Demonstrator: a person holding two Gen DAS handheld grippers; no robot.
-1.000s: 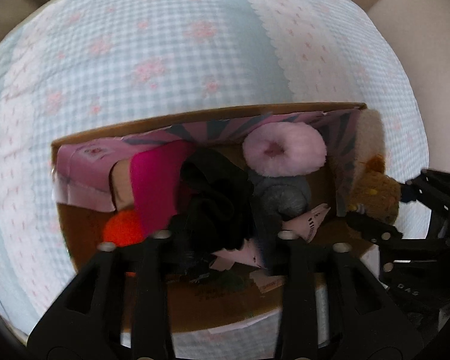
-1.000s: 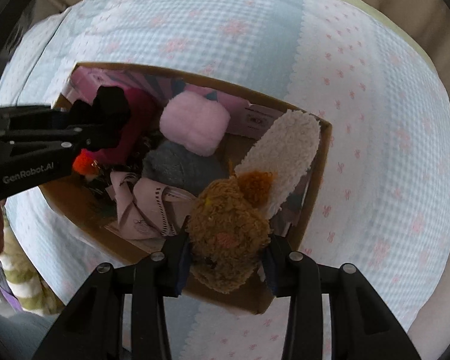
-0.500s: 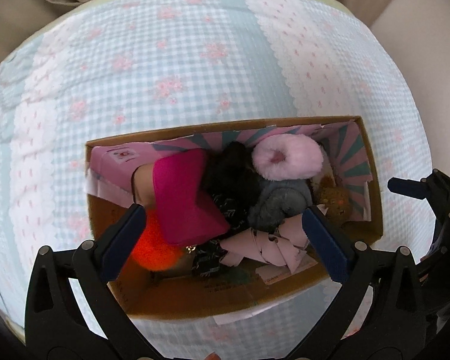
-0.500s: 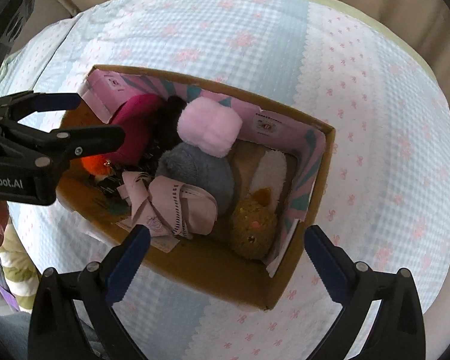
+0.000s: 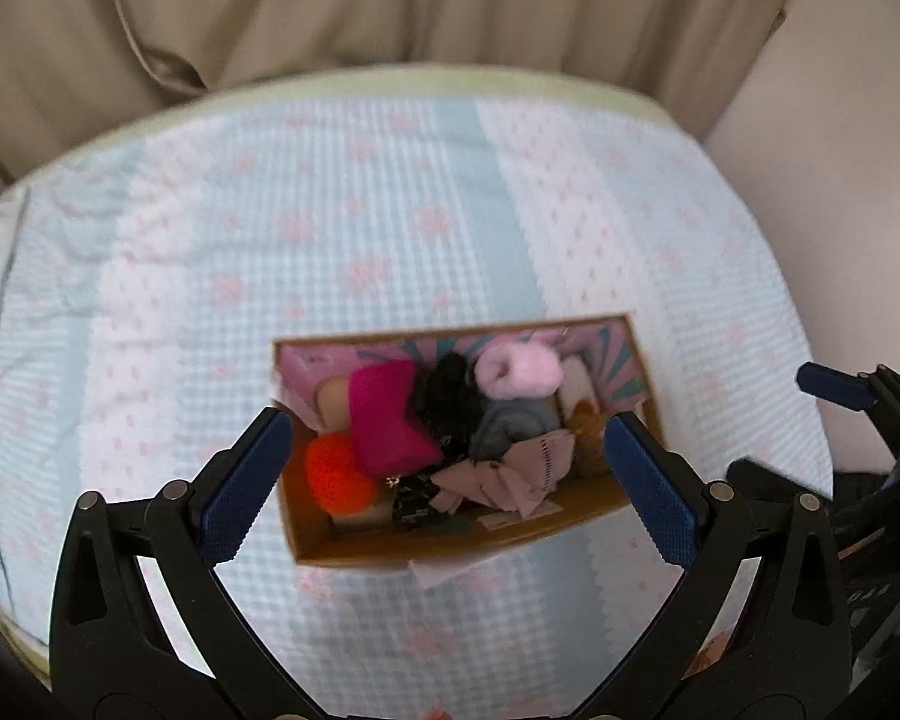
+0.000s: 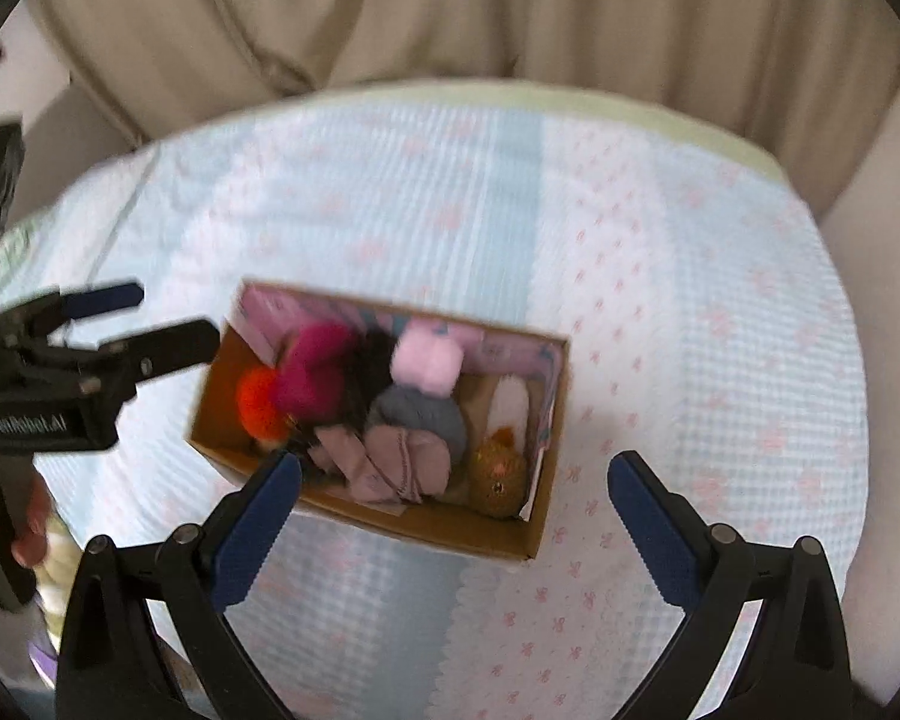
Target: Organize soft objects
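A cardboard box (image 5: 450, 546) (image 6: 390, 525) sits on the checked blanket, full of soft items. In it lie a magenta cloth (image 5: 384, 420) (image 6: 312, 372), an orange pom-pom (image 5: 336, 468) (image 6: 258, 402), a pink fluffy ring (image 5: 519, 369) (image 6: 426, 360), a black fuzzy piece (image 5: 450, 396), a grey knit (image 5: 510, 426) (image 6: 420, 414), a mauve cloth (image 5: 510, 474) (image 6: 390, 456) and a brown plush (image 6: 498, 471) (image 5: 588, 426). My left gripper (image 5: 444, 480) (image 6: 150, 324) is open and empty above the box. My right gripper (image 6: 450, 516) is open and empty; one of its fingers (image 5: 834, 387) shows at the right of the left wrist view.
The blue-and-white blanket (image 5: 390, 228) (image 6: 690, 300) with pink flowers covers the bed around the box. Beige curtains (image 5: 390, 6) (image 6: 510, 12) hang behind the bed's far edge. A pale wall (image 5: 840, 150) stands at the right.
Both grippers opened and let go: the black fuzzy piece and the brown plush now lie in the box. Both grippers then pulled back up and away, so the box looks smaller.
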